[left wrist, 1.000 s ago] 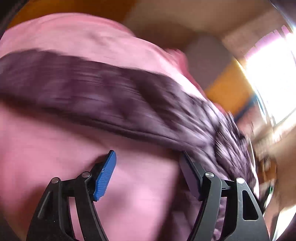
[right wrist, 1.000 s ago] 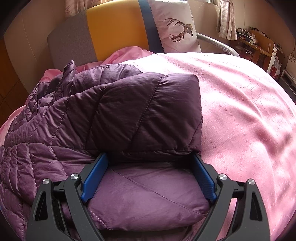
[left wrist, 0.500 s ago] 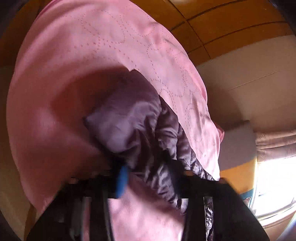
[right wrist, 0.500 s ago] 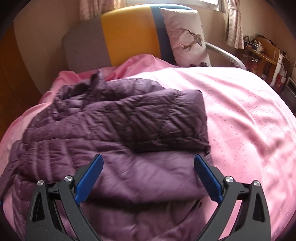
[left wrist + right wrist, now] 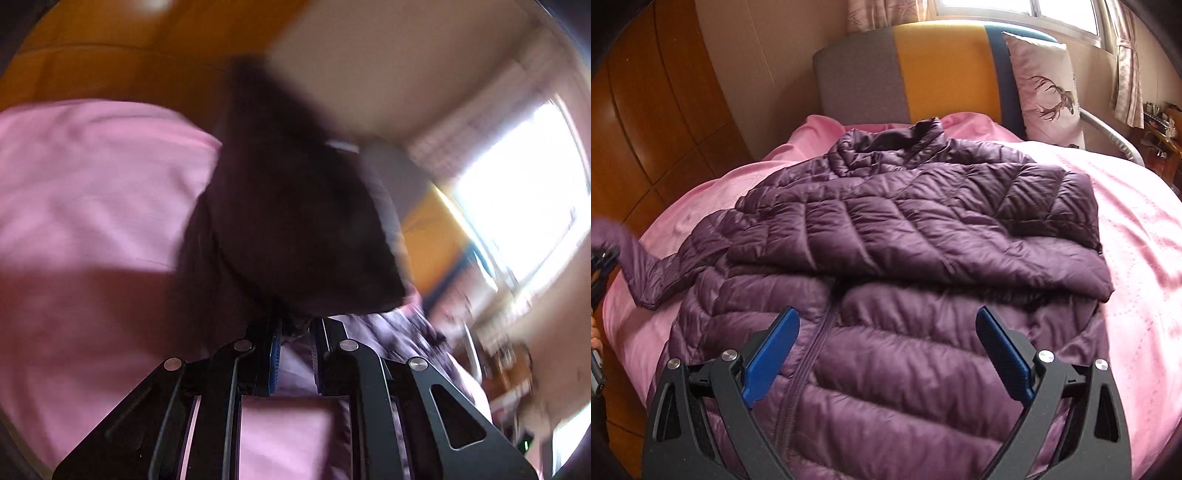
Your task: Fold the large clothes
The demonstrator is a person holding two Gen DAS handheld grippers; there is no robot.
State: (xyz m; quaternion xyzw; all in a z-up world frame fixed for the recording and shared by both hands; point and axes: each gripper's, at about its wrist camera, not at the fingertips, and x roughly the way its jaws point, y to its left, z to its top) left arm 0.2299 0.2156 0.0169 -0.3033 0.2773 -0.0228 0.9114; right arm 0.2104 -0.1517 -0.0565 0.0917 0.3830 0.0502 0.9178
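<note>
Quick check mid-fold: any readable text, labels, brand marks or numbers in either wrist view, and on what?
None readable.
Purple jacket: no label or brand shows.
Pillow: a deer picture only, no words.
Cluttered shelf at the far right: too small to read.
Left wrist view: motion-blurred.

The bed was covered by a pink bedspread. A purple quilted jacket was spread across its middle, collar toward the headboard. A deer-print pillow was propped at the head-end right corner.
</note>
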